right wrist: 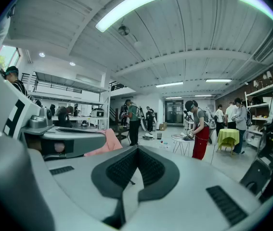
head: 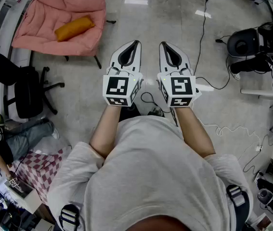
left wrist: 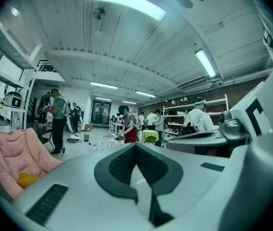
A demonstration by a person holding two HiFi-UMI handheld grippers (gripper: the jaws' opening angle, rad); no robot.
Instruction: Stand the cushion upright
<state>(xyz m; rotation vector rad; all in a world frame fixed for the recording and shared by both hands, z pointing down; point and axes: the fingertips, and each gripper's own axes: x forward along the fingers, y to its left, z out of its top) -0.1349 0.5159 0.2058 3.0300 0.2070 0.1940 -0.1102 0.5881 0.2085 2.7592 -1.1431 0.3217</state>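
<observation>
Cushion [head: 73, 28]: orange, lying flat on its side on the seat of the pink chair [head: 81, 6], tilted across it, not upright. It's at the head view's upper left, well apart from both your grippers. In the left gripper view it shows as an orange patch low on the pink chair at the left edge.

Your left gripper [head: 135, 43]: jaws fully together, nothing between them, pointing out over bare floor. Your right gripper [head: 163, 44]: same, jaws closed, empty. The two sit side by side, near each other, just in front of your chest, both roughly level.

A black office chair [head: 28, 93] stands left of you, below the pink chair. Black cable [head: 202, 30] runs across the floor to your right. Checkered cloth [head: 32, 170] is at lower left. People stand around a small table [right wrist: 187, 139] far down the room.
</observation>
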